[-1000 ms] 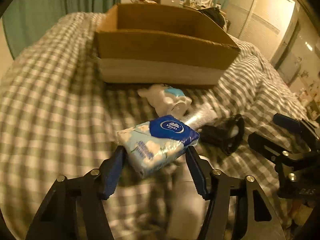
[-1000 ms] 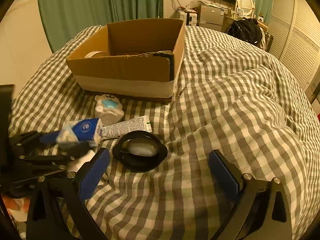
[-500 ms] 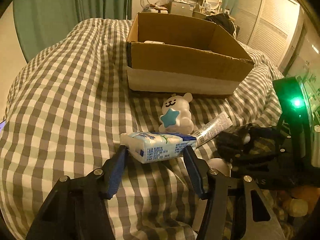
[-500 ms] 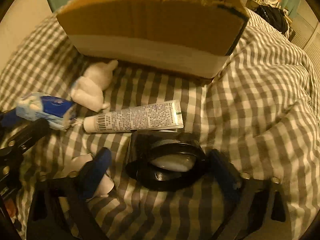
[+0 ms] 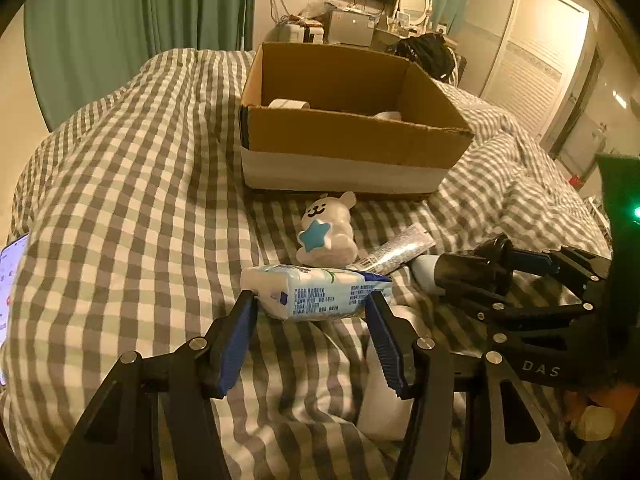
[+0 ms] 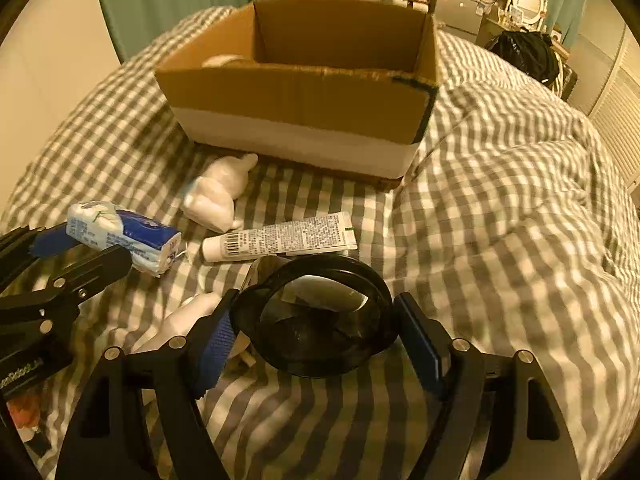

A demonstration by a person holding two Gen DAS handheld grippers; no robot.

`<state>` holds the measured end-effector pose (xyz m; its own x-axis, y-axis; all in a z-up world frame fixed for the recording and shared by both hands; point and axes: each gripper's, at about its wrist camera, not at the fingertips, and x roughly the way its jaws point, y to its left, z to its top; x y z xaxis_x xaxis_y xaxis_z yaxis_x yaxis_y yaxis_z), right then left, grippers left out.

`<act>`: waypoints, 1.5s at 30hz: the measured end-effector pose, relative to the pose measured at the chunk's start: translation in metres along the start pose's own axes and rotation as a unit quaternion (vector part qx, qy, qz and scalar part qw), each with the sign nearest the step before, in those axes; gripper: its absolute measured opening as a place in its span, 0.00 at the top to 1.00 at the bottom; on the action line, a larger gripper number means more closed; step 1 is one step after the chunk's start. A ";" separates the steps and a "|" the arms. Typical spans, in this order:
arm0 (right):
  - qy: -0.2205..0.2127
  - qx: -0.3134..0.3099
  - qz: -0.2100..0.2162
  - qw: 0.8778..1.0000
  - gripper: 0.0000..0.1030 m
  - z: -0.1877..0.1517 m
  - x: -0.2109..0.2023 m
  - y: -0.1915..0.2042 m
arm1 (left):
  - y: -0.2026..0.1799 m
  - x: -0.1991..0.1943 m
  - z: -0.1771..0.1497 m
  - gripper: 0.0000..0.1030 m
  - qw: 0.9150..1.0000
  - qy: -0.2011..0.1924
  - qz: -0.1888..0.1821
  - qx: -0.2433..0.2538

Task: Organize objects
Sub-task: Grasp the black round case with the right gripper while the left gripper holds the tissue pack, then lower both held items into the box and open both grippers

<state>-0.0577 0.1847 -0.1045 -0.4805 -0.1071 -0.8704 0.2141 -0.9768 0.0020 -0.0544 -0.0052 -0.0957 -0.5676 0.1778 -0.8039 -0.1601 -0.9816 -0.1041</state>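
Note:
My left gripper [image 5: 312, 308] is shut on a blue and white tissue pack [image 5: 316, 290] and holds it above the checked bed cover; the pack also shows in the right wrist view [image 6: 120, 232]. My right gripper [image 6: 312, 320] is closed around a black round case [image 6: 316, 316] with a clear lid, its blue pads [image 6: 216, 344] touching both sides. An open cardboard box [image 5: 352, 148] stands behind, with white items inside. A white bear figure [image 5: 328, 232] with a blue star and a white tube [image 6: 280, 236] lie in front of the box.
A white object [image 6: 188, 316] lies on the cover under the black case. A phone [image 5: 10, 272] lies at the left edge of the bed. Green curtains, a wardrobe and a cluttered desk stand behind the bed.
The right gripper closed in around the black case and lifted it slightly. The left gripper with the tissue pack rose and drew back, so the box shows from higher up.

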 end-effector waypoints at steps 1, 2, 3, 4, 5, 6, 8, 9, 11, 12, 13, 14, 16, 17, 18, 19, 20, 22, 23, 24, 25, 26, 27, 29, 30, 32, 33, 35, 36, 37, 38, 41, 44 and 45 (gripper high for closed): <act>-0.004 -0.002 -0.003 1.000 0.26 -0.001 -0.004 0.001 | -0.001 -0.003 -0.001 0.45 1.000 0.000 -0.002 0.000; -0.008 -0.003 -0.005 1.000 0.26 0.001 -0.008 0.003 | -0.002 -0.005 -0.002 0.46 1.000 0.000 -0.004 -0.001; -0.013 -0.006 -0.008 1.000 0.26 0.000 -0.015 0.004 | -0.003 -0.008 -0.003 0.46 1.000 0.001 -0.008 -0.002; -0.015 -0.010 -0.010 1.000 0.26 0.000 -0.014 0.008 | -0.004 -0.010 -0.003 0.47 1.000 0.003 -0.012 -0.004; -0.017 -0.015 -0.013 1.000 0.26 0.000 -0.017 0.011 | -0.004 -0.013 -0.004 0.47 1.000 0.003 -0.013 -0.005; -0.021 -0.017 -0.014 1.000 0.26 -0.002 -0.022 0.012 | -0.005 -0.017 -0.004 0.47 1.000 0.003 -0.013 -0.005; -0.031 -0.017 -0.014 0.999 0.26 -0.004 -0.032 0.013 | -0.007 -0.023 -0.006 0.51 1.000 0.000 -0.014 -0.003; -0.035 -0.017 -0.015 0.999 0.26 -0.004 -0.036 0.013 | -0.008 -0.026 -0.006 0.51 1.000 0.000 -0.015 -0.004; -0.045 -0.018 -0.016 0.999 0.26 -0.001 -0.047 0.013 | -0.008 -0.031 -0.007 0.58 1.000 0.001 -0.021 -0.004; -0.051 -0.018 -0.015 0.998 0.26 -0.001 -0.052 0.014 | -0.008 -0.033 -0.008 0.59 1.000 0.001 -0.023 -0.003; -0.057 -0.018 -0.015 0.998 0.26 0.000 -0.059 0.014 | -0.008 -0.034 -0.008 0.60 1.000 0.002 -0.026 -0.003; -0.062 -0.018 -0.015 0.998 0.26 0.000 -0.065 0.014 | -0.008 -0.035 -0.007 0.64 0.999 0.004 -0.034 -0.005; -0.071 -0.019 -0.013 0.997 0.26 0.002 -0.073 0.015 | -0.008 -0.036 -0.008 0.66 0.999 0.009 -0.038 -0.012; -0.075 -0.019 -0.013 0.997 0.26 0.003 -0.077 0.016 | -0.008 -0.036 -0.008 0.66 0.999 0.010 -0.039 -0.013; -0.079 -0.019 -0.013 0.997 0.26 0.003 -0.082 0.016 | -0.009 -0.038 -0.007 0.66 0.999 0.009 -0.037 -0.011; -0.083 -0.020 -0.013 0.996 0.26 0.003 -0.085 0.017 | -0.009 -0.041 -0.006 0.66 0.999 0.006 -0.034 -0.010; -0.086 -0.021 -0.013 0.996 0.26 0.003 -0.089 0.018 | -0.010 -0.044 -0.005 0.66 0.999 0.002 -0.034 -0.009; -0.093 -0.024 -0.012 0.995 0.26 0.003 -0.096 0.019 | -0.011 -0.051 -0.001 0.66 0.999 -0.007 -0.033 -0.008; -0.097 -0.025 -0.012 0.995 0.26 0.004 -0.100 0.019 | -0.011 -0.054 0.002 0.66 0.999 -0.011 -0.033 -0.007; -0.099 -0.026 -0.013 0.995 0.26 0.005 -0.103 0.019 | -0.011 -0.059 0.006 0.66 0.999 -0.017 -0.034 -0.006; -0.102 -0.028 -0.013 0.994 0.26 0.007 -0.106 0.020 | -0.011 -0.062 0.010 0.66 0.999 -0.022 -0.033 -0.005; -0.105 -0.029 -0.013 0.994 0.26 0.008 -0.108 0.020 | -0.012 -0.066 0.015 0.66 0.999 -0.027 -0.033 -0.002; -0.109 -0.032 -0.013 0.993 0.26 0.011 -0.112 0.020 | -0.012 -0.069 0.021 0.66 0.999 -0.032 -0.034 0.001; -0.116 -0.039 -0.013 0.992 0.26 0.016 -0.119 0.021 | -0.013 -0.075 0.037 0.66 0.998 -0.039 -0.047 0.007; -0.121 -0.045 -0.017 0.992 0.26 0.020 -0.123 0.023 | -0.013 -0.077 0.044 0.66 0.998 -0.043 -0.051 0.006; -0.131 -0.054 -0.023 0.990 0.26 0.029 -0.129 0.025 | -0.014 -0.082 0.063 0.66 0.997 -0.058 -0.050 0.009; -0.136 -0.056 -0.023 0.989 0.26 0.034 -0.133 0.025 | -0.014 -0.083 0.071 0.66 0.997 -0.064 -0.048 0.012; -0.147 -0.060 -0.022 0.987 0.26 0.048 -0.138 0.025 | -0.016 -0.084 0.088 0.66 0.996 -0.074 -0.044 0.017; -0.151 -0.062 -0.022 0.986 0.26 0.054 -0.140 0.025 | -0.016 -0.082 0.097 0.66 0.996 -0.078 -0.044 0.019; -0.155 -0.064 -0.023 0.986 0.26 0.062 -0.141 0.025 | -0.016 -0.081 0.105 0.66 0.996 -0.082 -0.043 0.020; -0.159 -0.064 -0.023 0.985 0.26 0.070 -0.143 0.023 | -0.016 -0.078 0.114 0.66 0.995 -0.085 -0.039 0.020; -0.171 -0.062 -0.021 0.983 0.26 0.095 -0.143 0.019 | -0.015 -0.069 0.139 0.66 0.995 -0.094 -0.031 0.020; -0.179 -0.058 -0.018 0.982 0.26 0.124 -0.139 0.013 | -0.011 -0.053 0.165 0.66 0.995 -0.100 -0.018 0.019; -0.180 -0.058 -0.017 0.982 0.26 0.131 -0.137 0.012 | -0.010 -0.047 0.170 0.66 0.995 -0.102 -0.015 0.020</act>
<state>-0.1006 0.1635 0.0787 -0.7546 -0.1532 -0.6380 0.2774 -0.9557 -0.0986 -0.1633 0.0080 0.0428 -0.7130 0.2215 -0.6653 -0.2086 -0.9728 -0.1004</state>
